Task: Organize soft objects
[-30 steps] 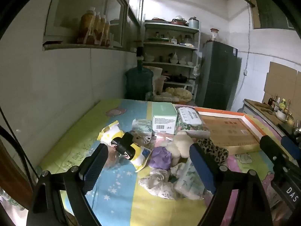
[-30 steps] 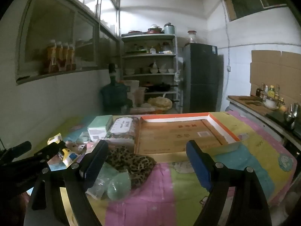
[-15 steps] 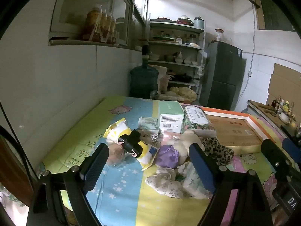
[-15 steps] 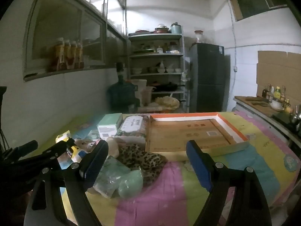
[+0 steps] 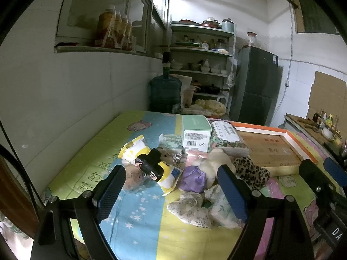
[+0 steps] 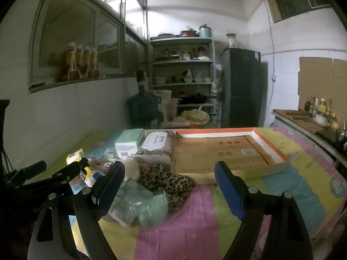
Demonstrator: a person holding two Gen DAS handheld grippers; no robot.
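Hovering wide open and empty, the left gripper [image 5: 171, 191] faces a pile of soft objects [image 5: 201, 173] lying just ahead between its fingers, nearer than the equally open, empty right gripper [image 6: 169, 187], beside the cardboard tray [image 6: 269, 145]

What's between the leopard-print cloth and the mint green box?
A floral-wrapped pack with a white label and a cream plush toy, clearest in the right wrist view.

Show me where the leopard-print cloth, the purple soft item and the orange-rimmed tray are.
leopard-print cloth [image 6: 167, 181]: right wrist view, middle of the folds.
purple soft item [image 5: 193, 178]: left wrist view, its front.
orange-rimmed tray [image 6: 275, 149]: right wrist view, right rim.
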